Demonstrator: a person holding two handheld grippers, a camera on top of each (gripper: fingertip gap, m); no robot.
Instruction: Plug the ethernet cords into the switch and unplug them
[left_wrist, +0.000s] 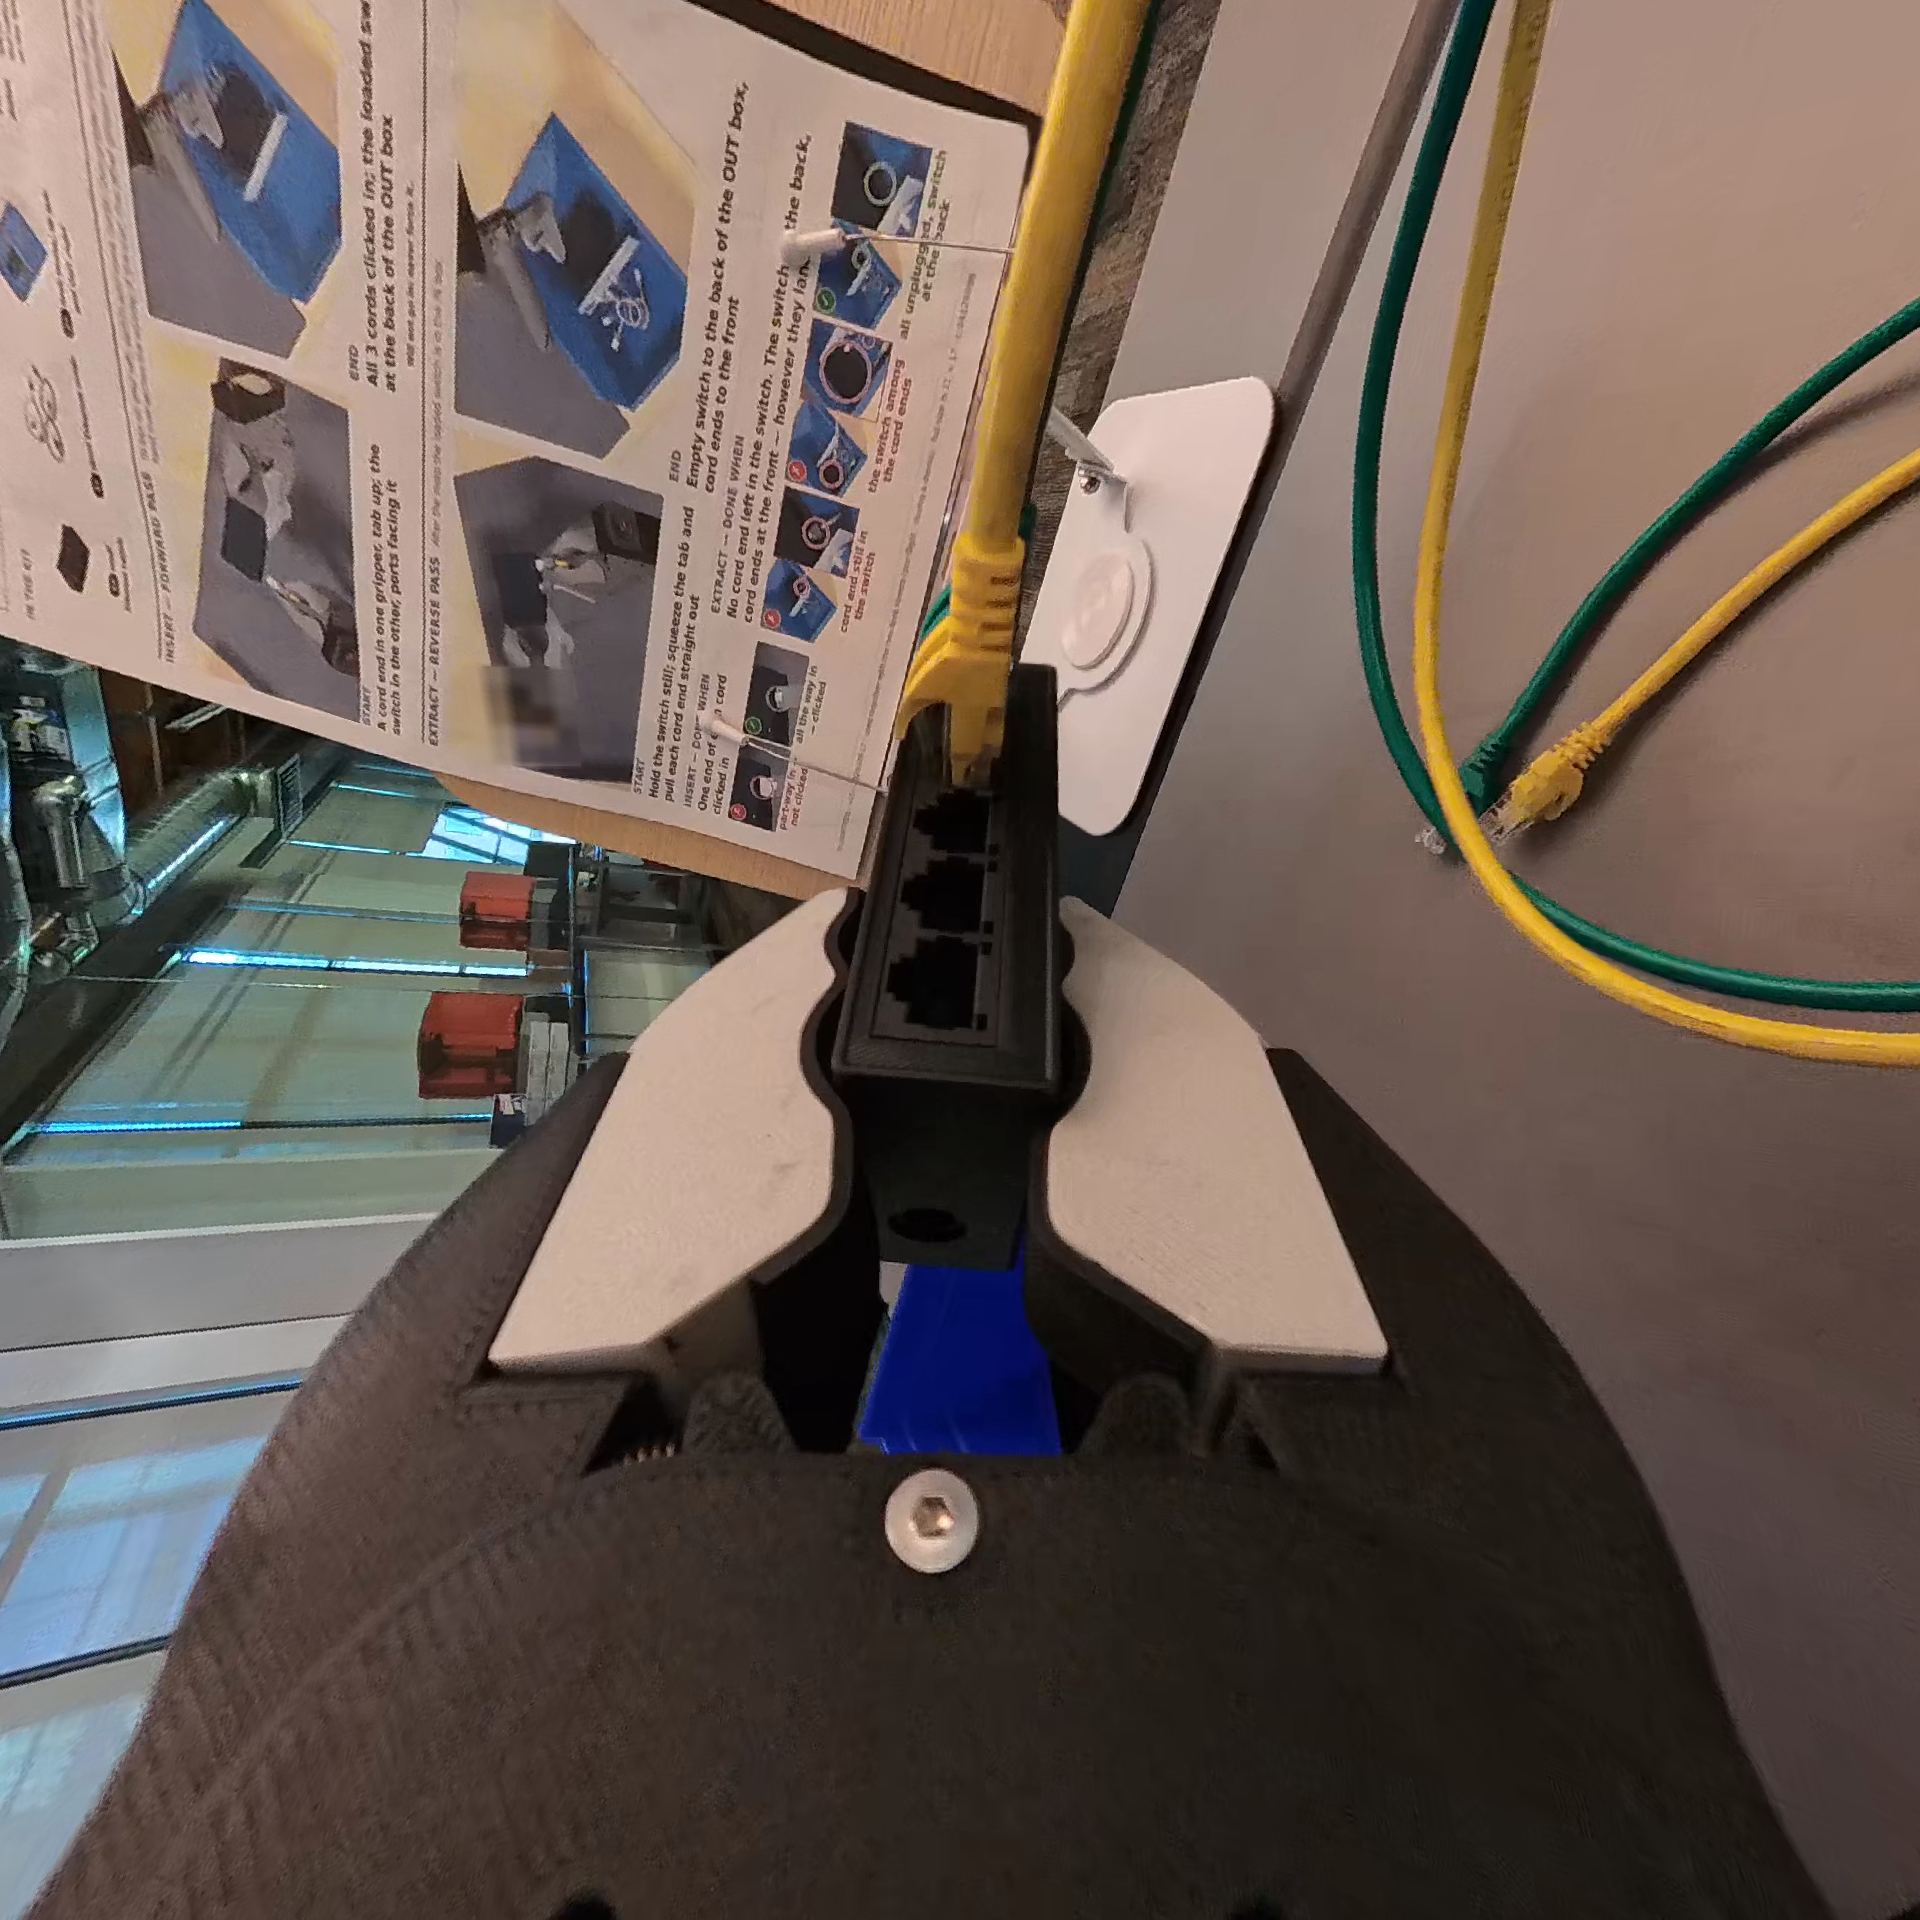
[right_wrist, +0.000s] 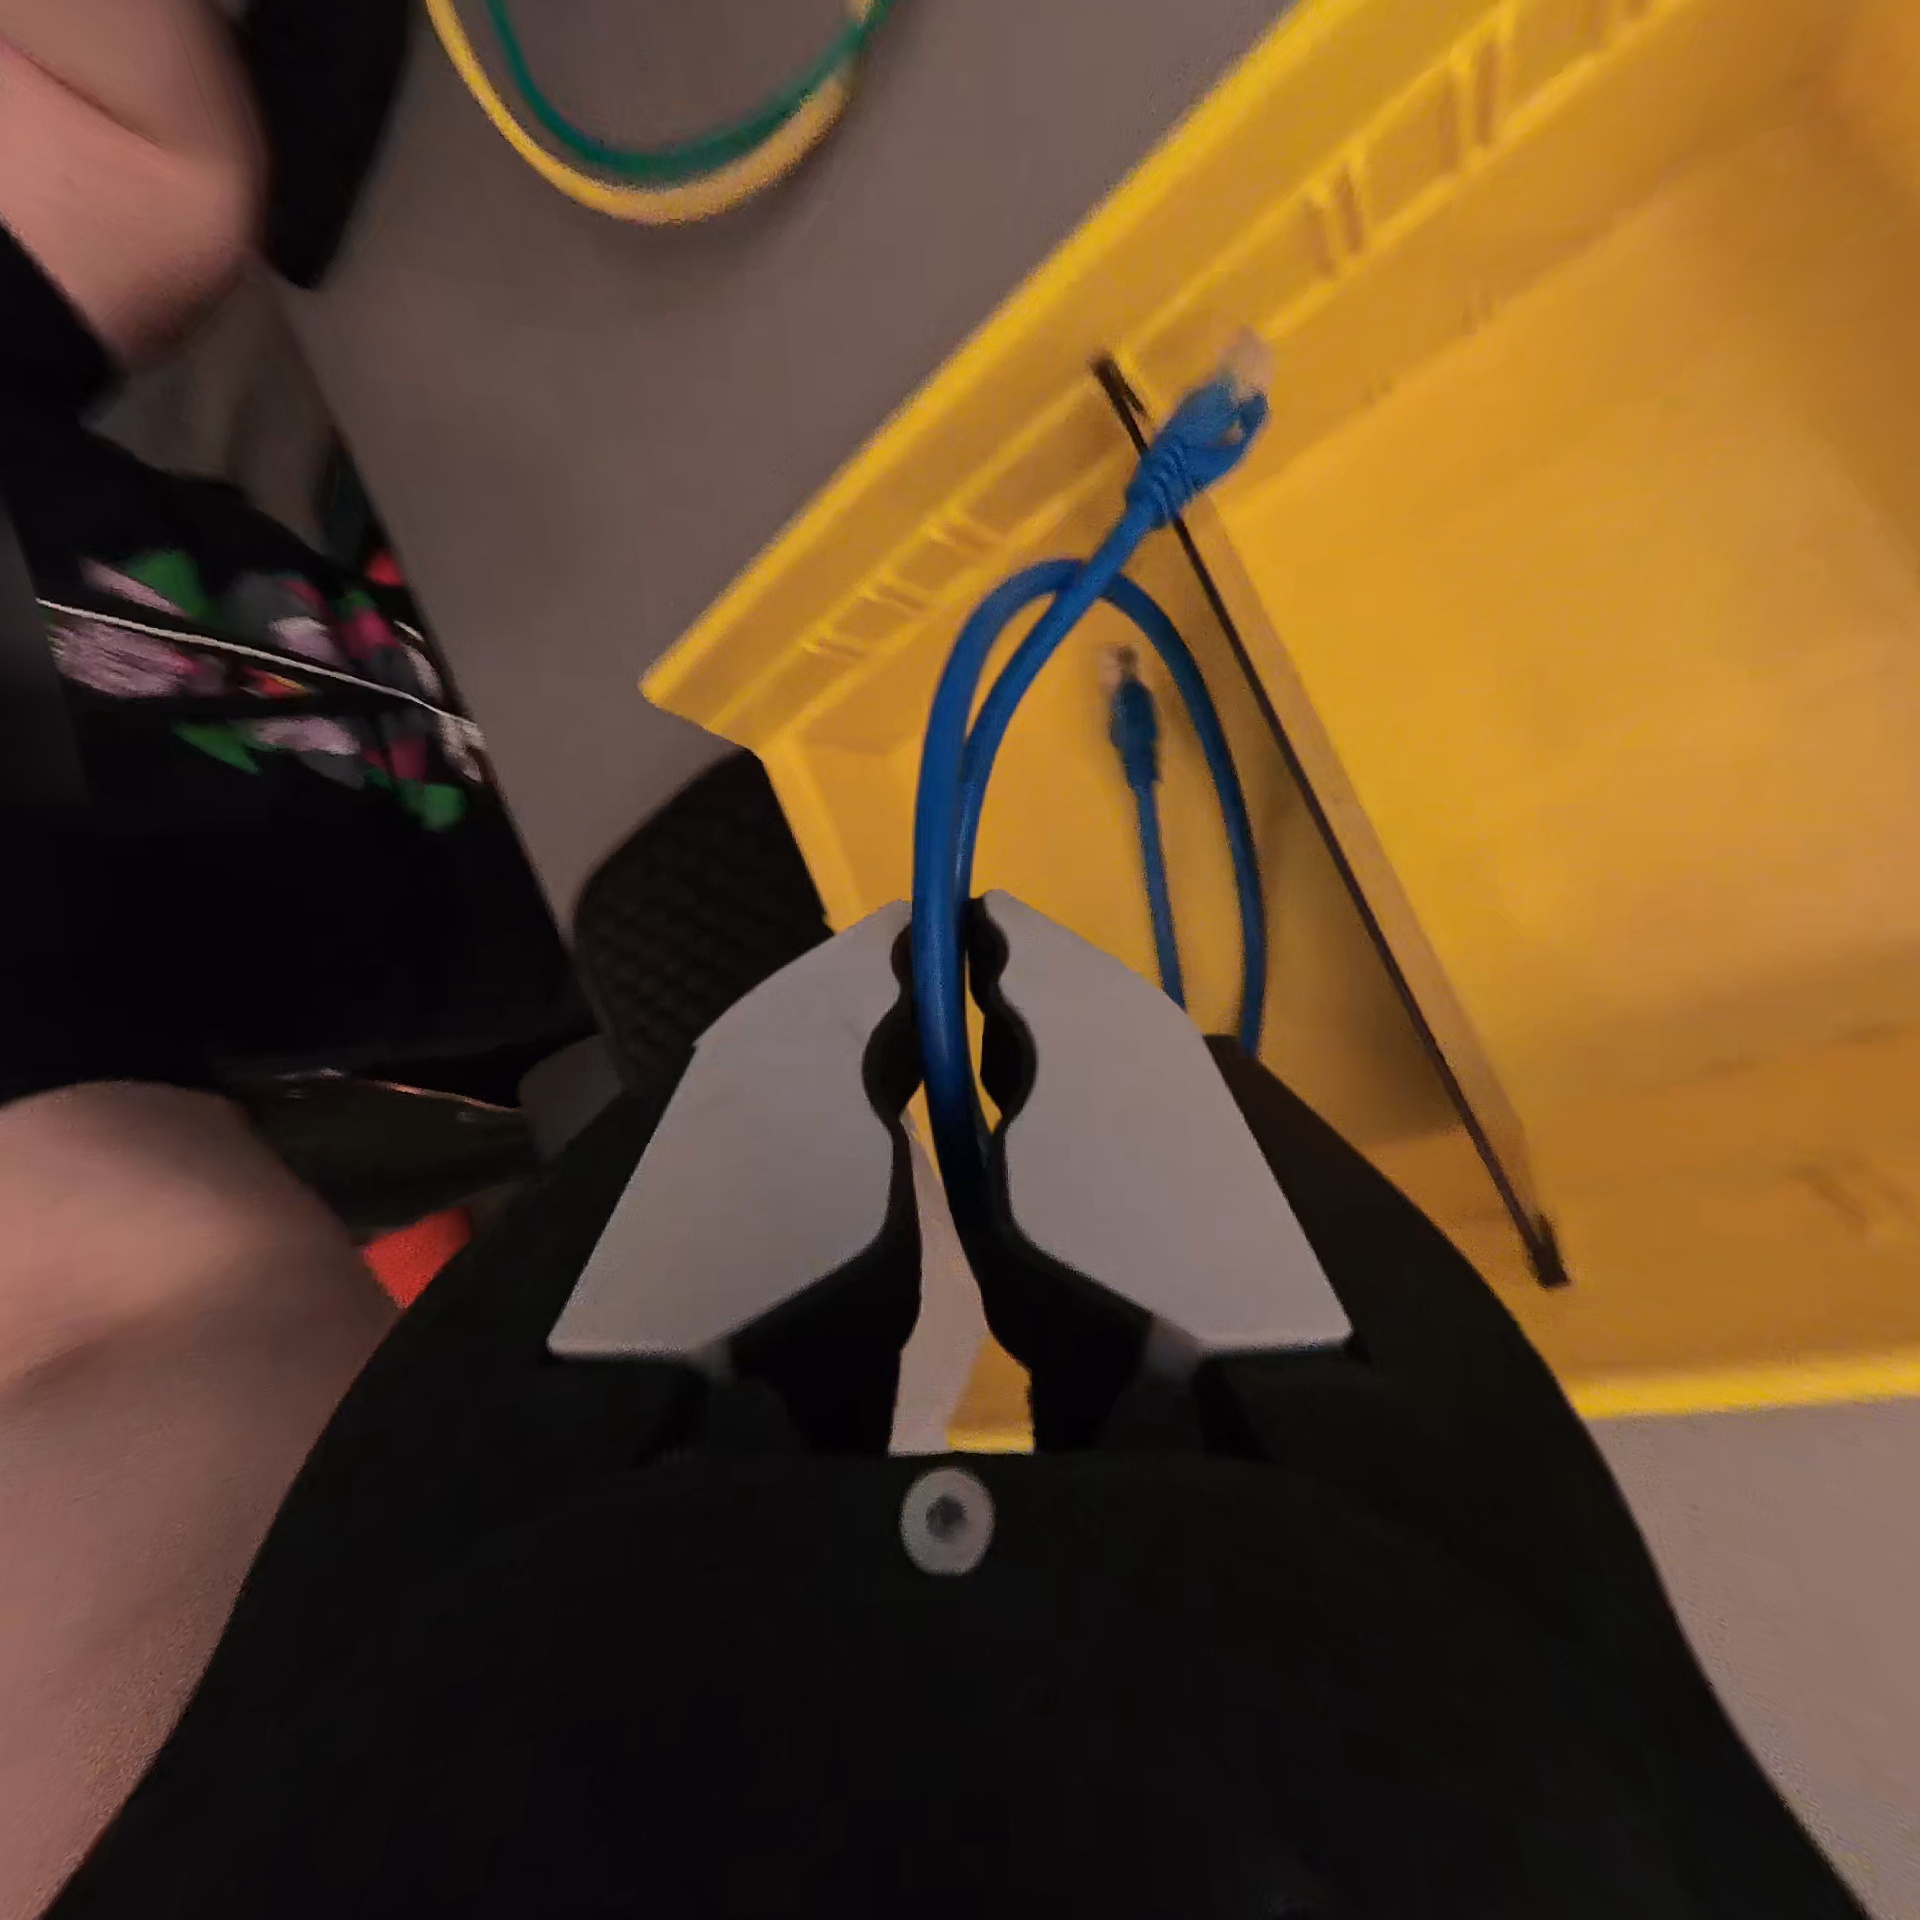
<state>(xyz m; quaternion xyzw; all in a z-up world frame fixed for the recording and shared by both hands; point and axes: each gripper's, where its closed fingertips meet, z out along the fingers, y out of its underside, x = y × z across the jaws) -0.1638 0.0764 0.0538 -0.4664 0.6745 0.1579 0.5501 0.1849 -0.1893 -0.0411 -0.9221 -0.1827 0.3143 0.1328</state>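
Right wrist view blurred, right claw (right_wrist: 940, 914) clamping blue cord (right_wrist: 940, 790); left claw (left_wrist: 951, 925) clamping black switch (left_wrist: 951, 956).

Matt black plastic switch (left_wrist: 951, 997); seemingly glossy bin (right_wrist: 1558, 727).

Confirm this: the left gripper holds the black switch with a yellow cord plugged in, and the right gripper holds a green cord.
Not quite. The right wrist view shows the right gripper shut on a blue cord, not green. The rest stands: the left gripper holds the black switch, yellow cord plugged in.
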